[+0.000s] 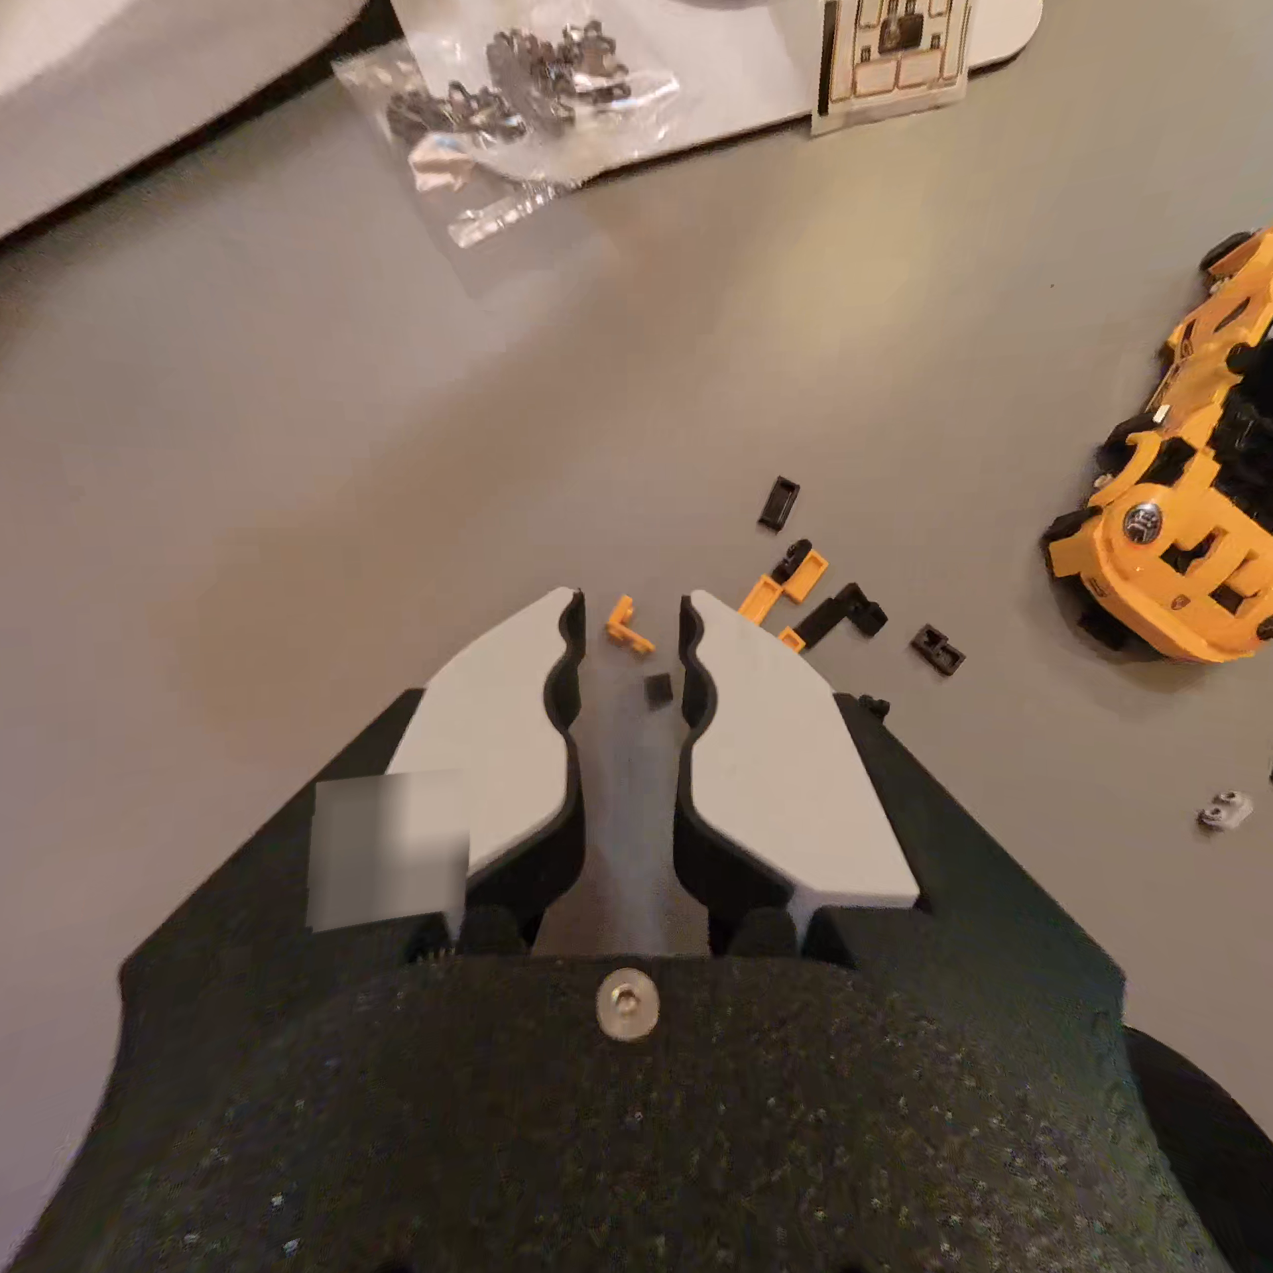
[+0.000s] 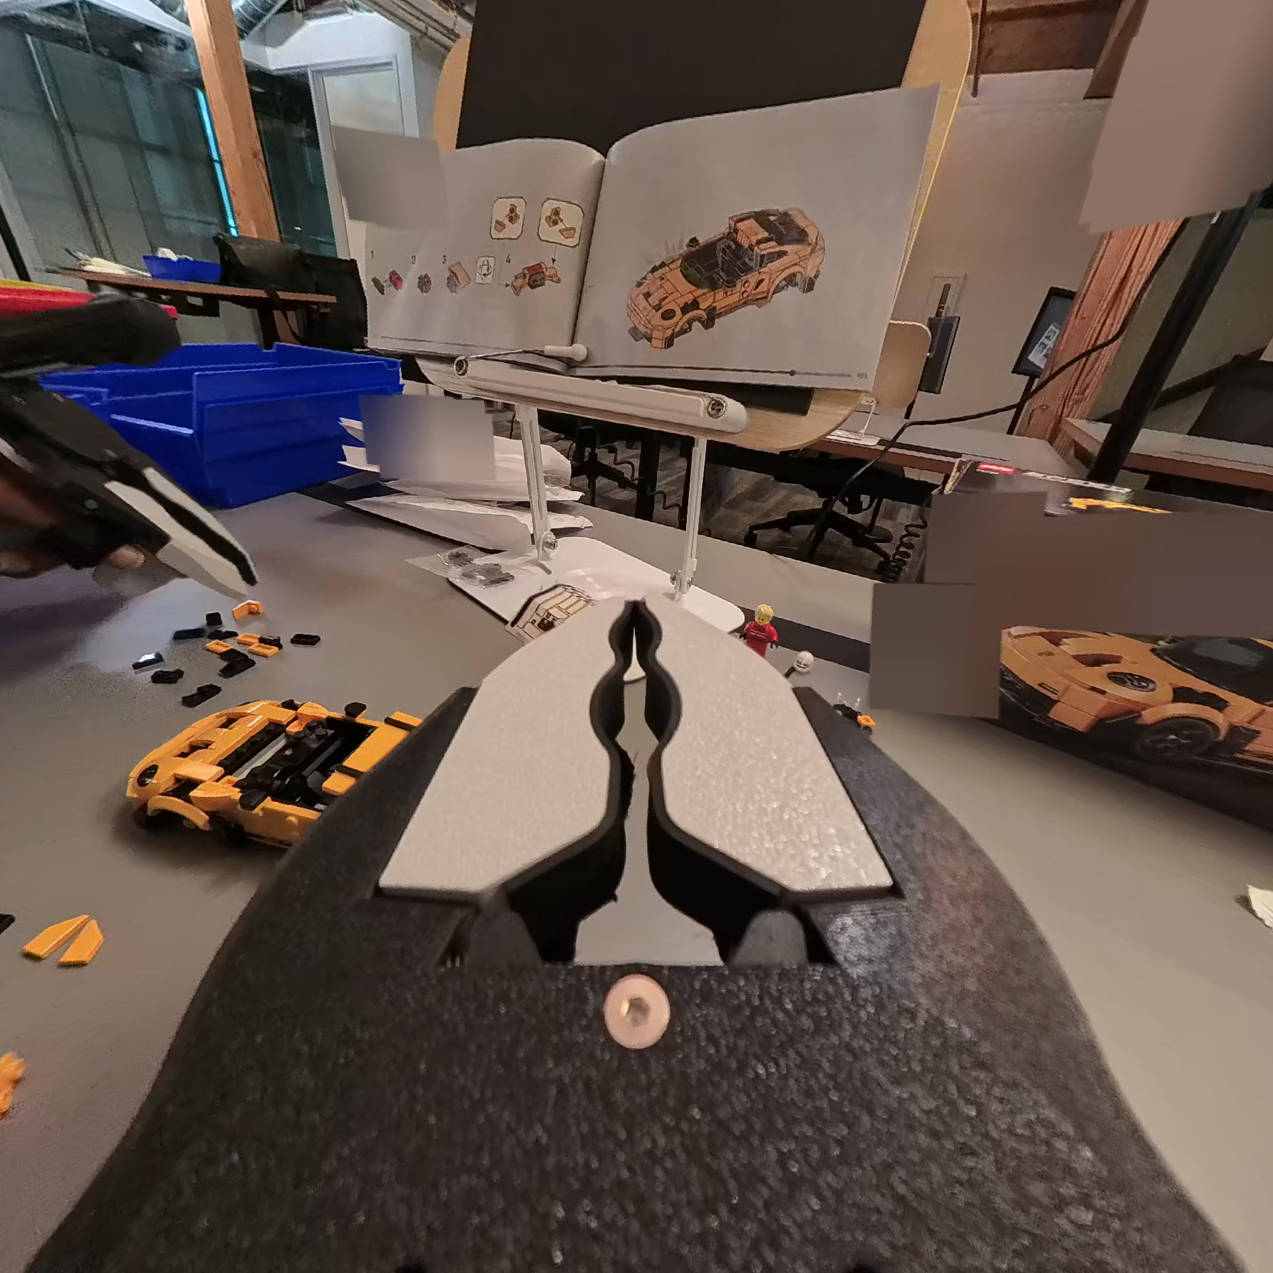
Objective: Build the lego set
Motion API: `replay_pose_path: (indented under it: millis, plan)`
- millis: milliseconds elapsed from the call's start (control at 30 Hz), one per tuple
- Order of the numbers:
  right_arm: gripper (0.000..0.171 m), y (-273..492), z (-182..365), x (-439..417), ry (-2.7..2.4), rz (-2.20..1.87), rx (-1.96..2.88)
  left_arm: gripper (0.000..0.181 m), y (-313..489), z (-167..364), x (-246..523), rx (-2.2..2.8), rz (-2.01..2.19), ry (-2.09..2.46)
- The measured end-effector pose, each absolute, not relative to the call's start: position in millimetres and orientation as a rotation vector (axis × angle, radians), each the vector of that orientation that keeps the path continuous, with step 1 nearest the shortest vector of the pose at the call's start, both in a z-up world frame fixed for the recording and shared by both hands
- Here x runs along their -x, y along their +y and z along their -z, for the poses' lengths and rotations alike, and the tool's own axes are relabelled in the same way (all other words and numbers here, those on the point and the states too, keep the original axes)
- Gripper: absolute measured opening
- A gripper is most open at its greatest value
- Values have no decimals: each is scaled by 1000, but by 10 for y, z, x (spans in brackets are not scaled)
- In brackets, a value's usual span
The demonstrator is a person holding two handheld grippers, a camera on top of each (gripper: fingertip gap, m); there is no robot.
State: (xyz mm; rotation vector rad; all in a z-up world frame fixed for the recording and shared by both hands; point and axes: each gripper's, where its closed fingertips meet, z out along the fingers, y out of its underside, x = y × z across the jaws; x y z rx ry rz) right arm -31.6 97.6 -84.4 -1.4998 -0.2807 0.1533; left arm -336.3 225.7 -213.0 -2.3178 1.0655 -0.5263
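A half-built orange and black lego car (image 1: 1171, 510) lies on the grey table at the right; it also shows in the right wrist view (image 2: 262, 764). My left gripper (image 1: 632, 606) is open and empty, hovering over loose pieces: a small orange bracket (image 1: 627, 627) and a tiny black piece (image 1: 659, 689) lie between its fingers. More orange and black pieces (image 1: 813, 599) lie just to its right. My right gripper (image 2: 635, 609) is shut and empty, raised above the table. The left gripper (image 2: 227, 572) shows far left in that view, above the loose pieces (image 2: 234, 647).
An instruction booklet (image 2: 620, 262) stands open on a white stand (image 2: 689, 606). A plastic bag of black parts (image 1: 523, 103), a sticker sheet (image 1: 888, 62), a red minifigure (image 2: 760, 630), the set box (image 2: 1136, 696), blue bins (image 2: 227, 420) and two orange wedges (image 2: 65, 938) sit around. Spacing between my two grippers at the tips: around 35 cm.
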Motion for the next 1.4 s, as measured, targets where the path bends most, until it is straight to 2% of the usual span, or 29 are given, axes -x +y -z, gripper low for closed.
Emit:
replay_pose_path:
  millis: [67, 133, 267, 367, 467, 567, 700, 1000, 1200, 1400]
  plan:
    - [0, 988, 867, 321, -283, -155, 1508, 24, 2256, 2226, 3388, 2354, 482, 1094]
    - [0, 995, 886, 324, -286, -152, 1514, 8, 2259, 2285, 3405, 2370, 440, 1122]
    - [0, 996, 879, 308, -279, -153, 1513, 7, 2202, 2137, 3278, 2318, 485, 1144]
    - [0, 992, 871, 313, -278, -157, 1510, 7, 1673, 1736, 2726, 2113, 699, 1350]
    - [0, 986, 859, 332, -283, -163, 1507, 7, 970, 1556, 2123, 1874, 752, 1642]
    - [0, 966, 818, 326, -279, -166, 1493, 7, 463, 1685, 1665, 1760, 745, 1843]
    - [0, 936, 758, 320, -277, -162, 1473, 8, 207, 1973, 1345, 1750, 704, 1979]
    - [0, 912, 707, 297, -267, -166, 1458, 8, 64, 2279, 1312, 1736, 622, 2130]
    - [0, 921, 726, 290, -264, -162, 1464, 17, 7, 2293, 1331, 1727, 636, 2151]
    - [0, 926, 737, 301, -264, -170, 1467, 39, -41, 2104, 1406, 1701, 722, 2055]
